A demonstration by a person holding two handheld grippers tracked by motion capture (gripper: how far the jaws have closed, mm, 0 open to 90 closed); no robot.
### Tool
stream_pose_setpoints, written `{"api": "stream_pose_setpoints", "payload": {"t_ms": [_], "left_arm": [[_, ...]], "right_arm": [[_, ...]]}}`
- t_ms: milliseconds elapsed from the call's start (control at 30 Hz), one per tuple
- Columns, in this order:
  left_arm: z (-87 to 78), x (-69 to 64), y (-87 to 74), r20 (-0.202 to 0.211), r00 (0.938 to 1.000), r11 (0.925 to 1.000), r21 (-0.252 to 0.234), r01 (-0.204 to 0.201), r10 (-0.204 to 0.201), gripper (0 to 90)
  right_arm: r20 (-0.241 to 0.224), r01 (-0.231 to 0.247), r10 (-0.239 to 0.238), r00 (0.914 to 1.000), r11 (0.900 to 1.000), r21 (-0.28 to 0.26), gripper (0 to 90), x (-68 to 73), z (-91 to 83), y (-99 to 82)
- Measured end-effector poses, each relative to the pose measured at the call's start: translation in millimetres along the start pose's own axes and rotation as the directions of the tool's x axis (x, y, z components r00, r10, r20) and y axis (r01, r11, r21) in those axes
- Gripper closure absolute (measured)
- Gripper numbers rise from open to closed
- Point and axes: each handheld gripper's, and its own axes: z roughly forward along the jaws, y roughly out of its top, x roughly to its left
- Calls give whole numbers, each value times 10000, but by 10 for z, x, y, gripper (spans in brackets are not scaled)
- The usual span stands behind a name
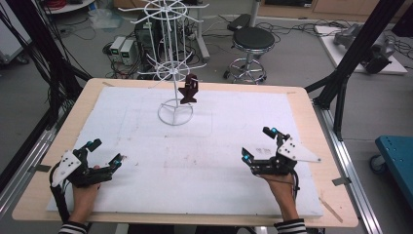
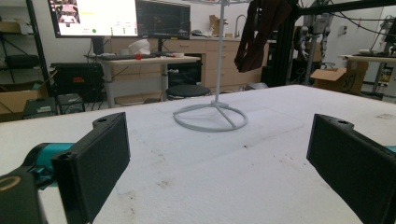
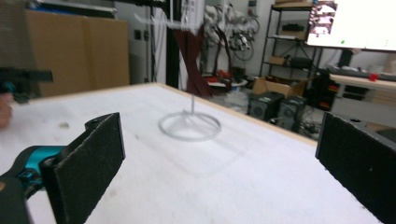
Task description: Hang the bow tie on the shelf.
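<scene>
Here, the left hand-held gripper (image 1: pixel 103 152) rests at 8 o'clock on the white-covered tabletop (image 1: pixel 204 161), jaws spread apart with nothing between them. The right hand-held gripper (image 1: pixel 258 143) sits at 4 o'clock, jaws likewise apart and empty. A white wire rack (image 1: pixel 171 58) stands at 12 o'clock, well apart from both; its top is cut off in the two gripper views. A dark red cloth (image 1: pixel 189 89) hangs from one of its arms, beside the pole. In the right gripper view the rack and cloth are blurred, and the cloth's shape is hard to make out.
</scene>
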Motion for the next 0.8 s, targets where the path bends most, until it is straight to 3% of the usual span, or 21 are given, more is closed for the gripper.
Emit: {"api": "stream_pose_setpoints", "payload": {"t_ms": [167,400,533,633,800], "left_arm": [[0,-1,1,-8,10000,10000,20,-14,14,64],[0,-4,1,4,10000,10000,16,-44,44,64],[0,-4,1,5,10000,10000,16,-52,52,64],[-1,-4,0,3,10000,10000,8,-56,56,64],[-7,-6,-2,-15,10000,10000,-69,-47,46,64]], "right_arm": [[376,-108,108,9992,9999,13,6,44,-109,-260],[372,-712,718,9967,9973,-168,6,67,-171,-528],[307,-533,535,9981,9986,-73,6,79,-149,-555],[86,-627,624,9980,9973,373,6,83,-102,-590],[608,-897,873,9943,9953,373,6,86,-104,-595]]}}
